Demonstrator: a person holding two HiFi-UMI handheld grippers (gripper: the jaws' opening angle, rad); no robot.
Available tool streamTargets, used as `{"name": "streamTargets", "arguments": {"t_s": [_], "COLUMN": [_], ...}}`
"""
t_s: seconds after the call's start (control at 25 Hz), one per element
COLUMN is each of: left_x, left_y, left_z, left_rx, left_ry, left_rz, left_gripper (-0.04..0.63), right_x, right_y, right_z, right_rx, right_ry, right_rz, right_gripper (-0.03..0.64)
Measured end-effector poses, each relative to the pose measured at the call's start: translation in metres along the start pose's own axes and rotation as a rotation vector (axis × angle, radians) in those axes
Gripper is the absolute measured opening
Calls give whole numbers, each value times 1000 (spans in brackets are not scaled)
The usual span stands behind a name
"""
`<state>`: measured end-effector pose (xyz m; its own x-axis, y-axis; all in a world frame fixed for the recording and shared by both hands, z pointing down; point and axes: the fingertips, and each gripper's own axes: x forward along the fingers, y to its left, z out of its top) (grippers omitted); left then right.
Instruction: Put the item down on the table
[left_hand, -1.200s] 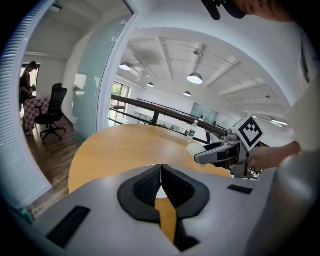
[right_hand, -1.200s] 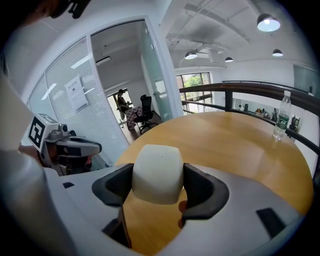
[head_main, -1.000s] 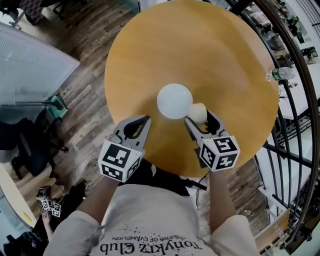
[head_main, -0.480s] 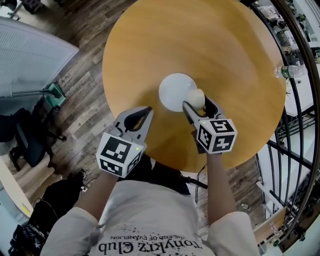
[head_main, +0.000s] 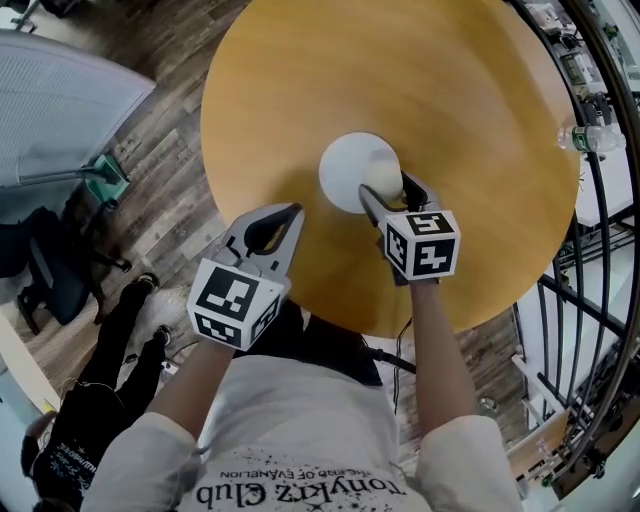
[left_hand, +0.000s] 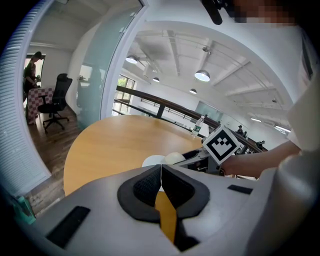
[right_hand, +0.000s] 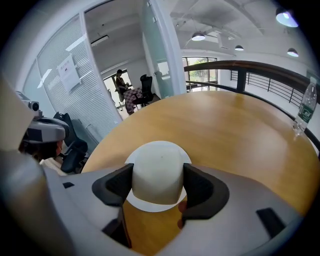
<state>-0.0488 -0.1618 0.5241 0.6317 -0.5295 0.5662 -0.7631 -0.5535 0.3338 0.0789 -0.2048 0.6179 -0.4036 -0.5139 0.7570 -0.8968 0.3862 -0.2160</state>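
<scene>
My right gripper is shut on a cream, rounded cup-like item, held over the near right part of a white round plate on the round wooden table. Whether the item touches the plate I cannot tell. My left gripper hangs over the table's near left edge, jaws shut with nothing between them. In the left gripper view the item and plate show beyond the jaws, beside the right gripper's marker cube.
A clear plastic bottle stands at the table's far right edge, next to a dark railing. Office chairs and a person's legs are on the wooden floor at the left.
My right gripper has carried the cream item forward from beside the plate to above its near right part. The left gripper has stayed shut at the table's near edge.
</scene>
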Motion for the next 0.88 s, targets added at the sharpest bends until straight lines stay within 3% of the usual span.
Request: {"name": "streamTargets", "arguments": {"t_s": [0.88], "left_x": [-3], "left_y": [15], "left_z": [-21], "left_rx": [-42], "left_ry": [23], "left_rz": [31], "left_gripper": [25], "right_x": [49], "right_y": [7], "right_z": [-13], "right_rx": [-77], "right_ry": [135], "right_rz": [-7], "right_gripper": [322]}}
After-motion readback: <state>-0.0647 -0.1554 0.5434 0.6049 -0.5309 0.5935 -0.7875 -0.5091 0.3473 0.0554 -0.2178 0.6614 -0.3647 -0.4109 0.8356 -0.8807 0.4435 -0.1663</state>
